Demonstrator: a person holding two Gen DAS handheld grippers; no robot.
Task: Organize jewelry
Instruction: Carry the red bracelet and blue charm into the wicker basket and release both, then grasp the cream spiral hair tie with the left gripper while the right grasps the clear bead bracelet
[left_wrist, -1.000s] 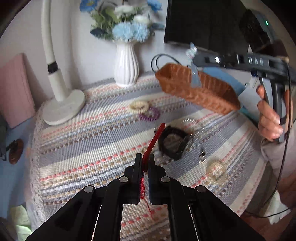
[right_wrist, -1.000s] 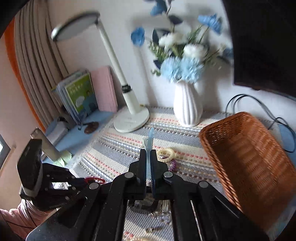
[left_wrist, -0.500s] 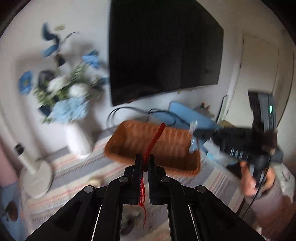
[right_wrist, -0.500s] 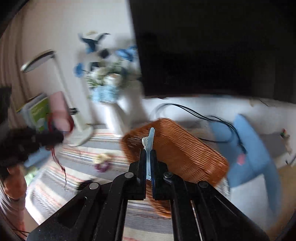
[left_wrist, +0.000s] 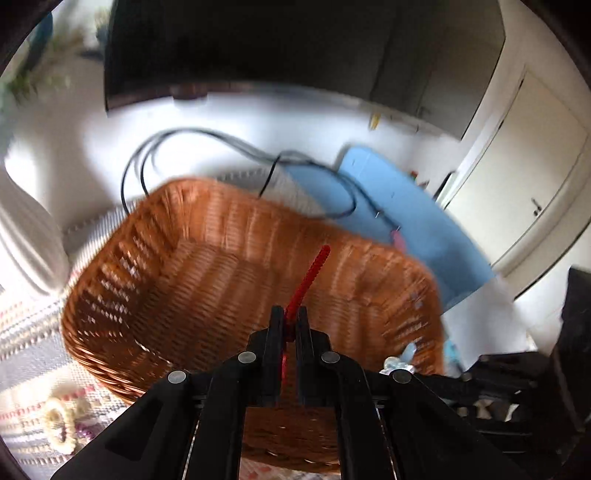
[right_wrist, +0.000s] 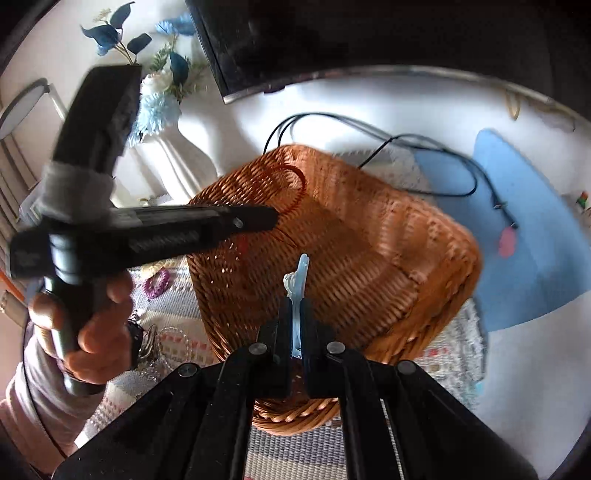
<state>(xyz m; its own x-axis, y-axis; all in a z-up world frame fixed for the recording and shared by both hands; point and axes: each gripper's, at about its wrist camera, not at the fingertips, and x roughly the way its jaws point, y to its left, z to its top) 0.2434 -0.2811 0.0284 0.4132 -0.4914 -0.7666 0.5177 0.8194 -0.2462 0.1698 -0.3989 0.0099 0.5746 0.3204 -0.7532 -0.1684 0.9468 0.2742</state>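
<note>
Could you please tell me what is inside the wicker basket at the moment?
The wicker basket shows only bare woven floor and walls. The red bracelet and pale blue clip are held above it in shut jaws. The grippers hide its near corner.

a home: flower vase (right_wrist: 173, 162), wall television (left_wrist: 258, 44), woven tablecloth (right_wrist: 173, 321)

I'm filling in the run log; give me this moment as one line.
left gripper: shut on red bracelet | right gripper: shut on pale blue clip | both over wicker basket | nothing released
</note>
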